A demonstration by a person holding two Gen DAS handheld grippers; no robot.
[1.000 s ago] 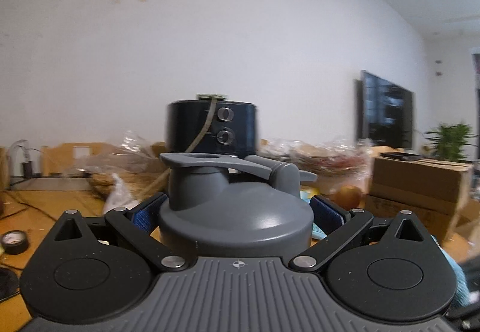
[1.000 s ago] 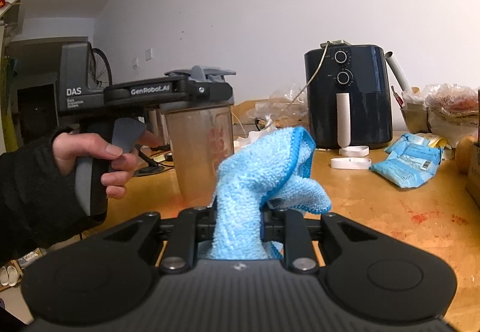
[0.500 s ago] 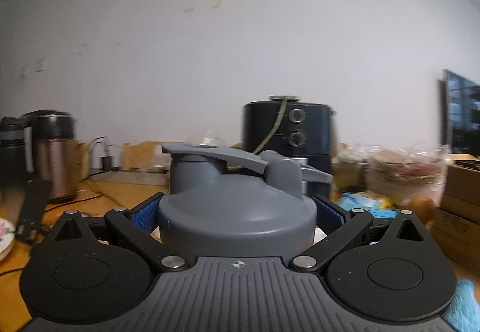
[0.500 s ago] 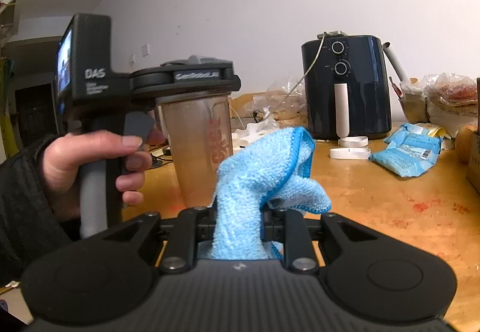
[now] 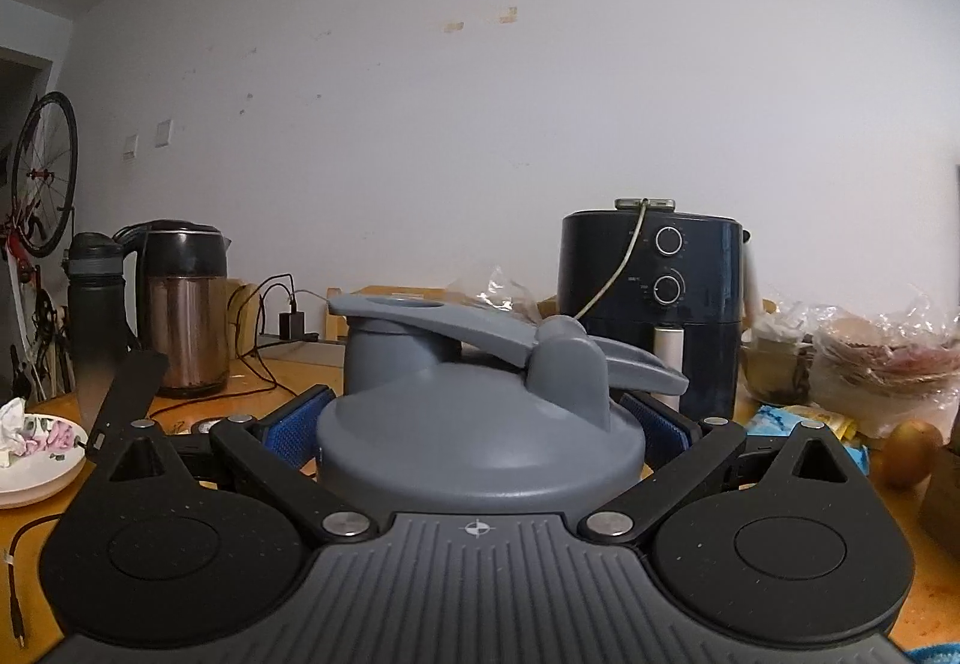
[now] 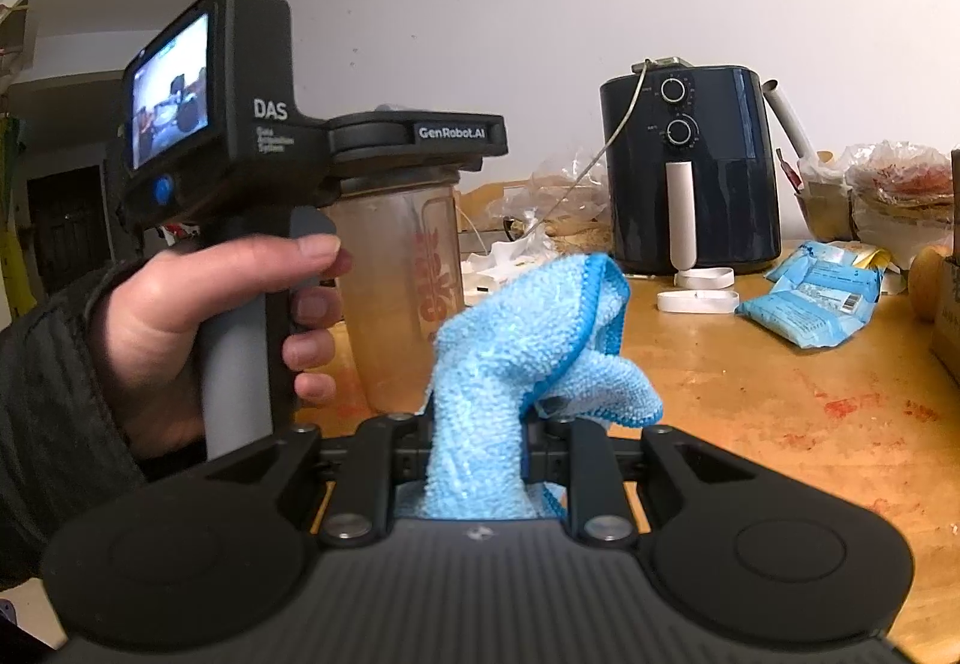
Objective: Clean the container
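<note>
A clear shaker bottle (image 6: 408, 292) with red print and a murky inside stands upright, held just under its grey flip-top lid (image 5: 480, 442) by my left gripper (image 5: 477, 424), which is shut on it. In the right wrist view a person's hand (image 6: 198, 316) grips the left tool's handle to the left of the bottle. My right gripper (image 6: 477, 448) is shut on a light blue microfibre cloth (image 6: 528, 358), bunched upward just in front and to the right of the bottle. I cannot tell whether the cloth touches it.
A dark air fryer (image 6: 690, 172) stands at the back of the wooden table (image 6: 780, 424). Blue snack packets (image 6: 810, 298) and plastic bags (image 6: 900, 184) lie to the right. A kettle (image 5: 180, 310), a dark bottle (image 5: 96, 322) and a white plate (image 5: 36, 460) sit to the left.
The left gripper has swung the bottle round, so its view pans left and the kettle and plate come into sight. In the right view the left tool's screen now faces me. The cloth stays put.
</note>
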